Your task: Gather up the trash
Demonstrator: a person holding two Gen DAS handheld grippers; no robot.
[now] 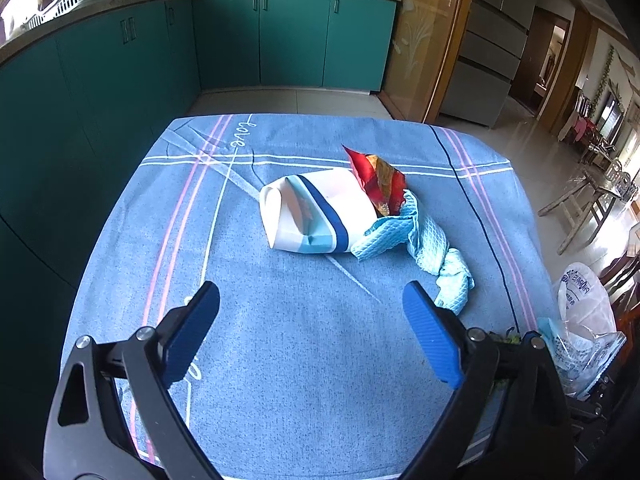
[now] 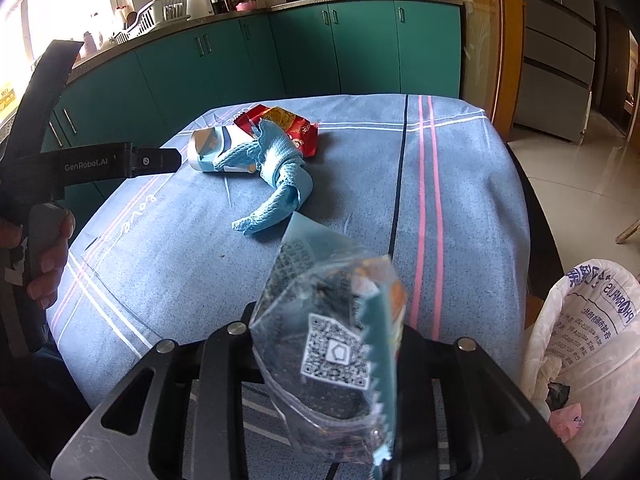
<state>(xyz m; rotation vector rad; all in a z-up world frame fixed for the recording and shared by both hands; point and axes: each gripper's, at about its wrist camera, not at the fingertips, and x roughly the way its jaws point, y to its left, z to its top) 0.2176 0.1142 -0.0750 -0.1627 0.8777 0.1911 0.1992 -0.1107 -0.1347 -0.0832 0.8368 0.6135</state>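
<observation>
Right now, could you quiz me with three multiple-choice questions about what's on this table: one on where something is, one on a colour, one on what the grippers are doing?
1. Where is the red wrapper?
A. Beside the carton's far end
B. In the white bag
C. On the floor

2. What colour is the crumpled cloth?
A. Yellow
B. Light blue
C. Black

3. What is the right gripper doing?
A. Open, holding nothing
B. Shut on the carton
C. Shut on a clear packet

Answers:
1. A: the wrapper lies on the table against the carton.
2. B: the cloth is pale blue in both views.
3. C: the packet stands between the right gripper's fingers, while the left gripper hangs open over the tablecloth.
</observation>
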